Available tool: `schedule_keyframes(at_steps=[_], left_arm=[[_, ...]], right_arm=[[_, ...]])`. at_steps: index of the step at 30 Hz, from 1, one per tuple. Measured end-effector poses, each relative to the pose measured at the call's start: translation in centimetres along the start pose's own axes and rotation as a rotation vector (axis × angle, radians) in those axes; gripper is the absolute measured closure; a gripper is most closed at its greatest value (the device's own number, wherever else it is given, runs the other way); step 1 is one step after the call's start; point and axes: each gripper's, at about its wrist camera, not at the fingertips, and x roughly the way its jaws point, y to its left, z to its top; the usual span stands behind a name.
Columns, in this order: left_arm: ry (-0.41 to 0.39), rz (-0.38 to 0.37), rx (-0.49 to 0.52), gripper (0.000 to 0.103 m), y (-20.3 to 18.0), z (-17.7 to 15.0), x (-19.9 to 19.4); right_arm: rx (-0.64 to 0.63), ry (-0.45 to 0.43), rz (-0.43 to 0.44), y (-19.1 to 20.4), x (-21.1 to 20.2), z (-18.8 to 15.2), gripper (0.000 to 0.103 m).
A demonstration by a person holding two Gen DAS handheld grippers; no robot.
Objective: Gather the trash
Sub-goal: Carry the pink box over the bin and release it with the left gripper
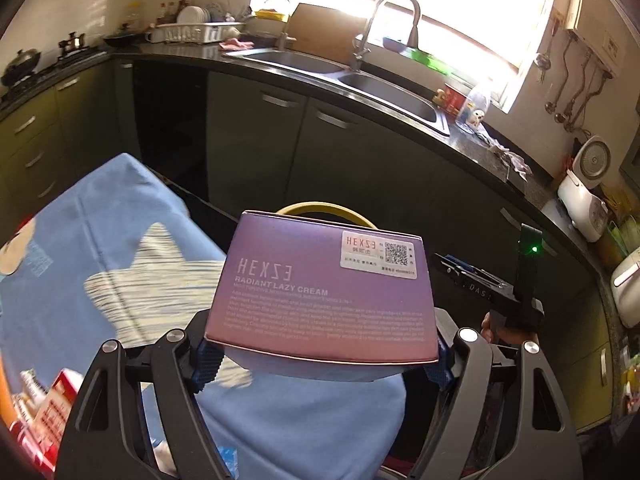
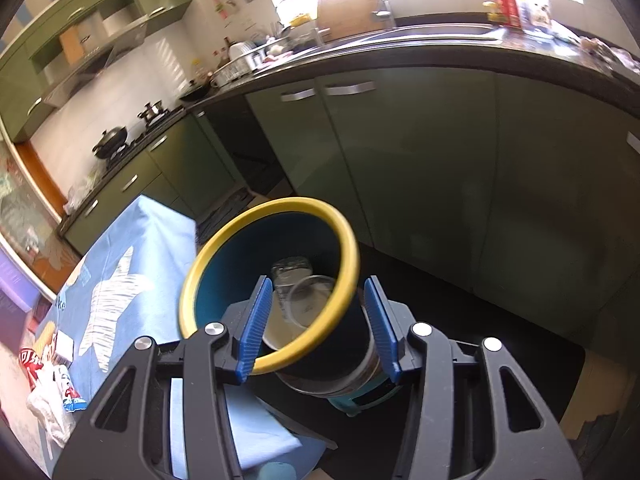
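Now, left gripper [image 1: 320, 354]: clamped on purple cardboard cream box [image 1: 324, 292], held above blue star-print cloth [image 1: 120, 264].
Right gripper [image 2: 320, 328]: clamped on tilted yellow-rimmed blue bin [image 2: 256, 276].
Bin contents: clear plastic cups [image 2: 304, 300].

Purple box [image 1: 324, 296] reads "HEXZE" w/ "RADIANT LAZY CREAM" under it; fine print below too small to read. White sticker [image 1: 378, 255] on box top corner: "HEXZE" again + QR code, small characters illegible. Black bar [image 1: 474, 294] beyond the box: letters "DAS", possibly cut off.
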Motion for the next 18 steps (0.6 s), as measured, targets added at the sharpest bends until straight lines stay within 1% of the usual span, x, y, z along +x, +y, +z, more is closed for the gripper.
schedule_keyframes(at_steps=[2,5,8,10,12,13,15,17,18], left_arm=[[0.032,-0.023,0.007,0.025,-0.5,1.3,3.2],[0.076,-0.019,0.030,0.025,-1.4,2.8,8.2],[0.121,0.008,0.041,0.025,-1.7,3.9,13.1],[0.147,0.026,0.051,0.024,-1.8,4.3,15.8],[0.165,0.049,0.037,0.024,-1.5,4.7,17.9],[0.168,0.054,0.027,0.024,-1.2,4.8,18.5],[0.165,0.054,0.000,0.023,-0.8,5.1,18.7],[0.136,0.044,-0.014,0.017,-0.9,5.5,17.7],[0.123,0.048,-0.011,0.016,-0.9,5.5,16.9]], right_arm=[[0.014,0.000,-0.005,-0.8,-0.1,0.0,0.057],[0.023,0.002,-0.013,-1.7,-0.2,0.0,0.057],[0.035,-0.003,-0.021,-2.4,-0.3,0.0,0.057],[0.043,-0.001,-0.028,-2.7,-0.3,-0.1,0.057],[0.048,0.005,-0.028,-3.1,-0.1,0.0,0.055],[0.048,0.007,-0.029,-3.1,0.0,0.0,0.053],[0.045,0.013,-0.029,-3.0,0.2,0.1,0.053],[0.043,0.015,-0.026,-2.8,0.3,0.3,0.053],[0.042,0.014,-0.025,-2.7,0.4,0.3,0.053]])
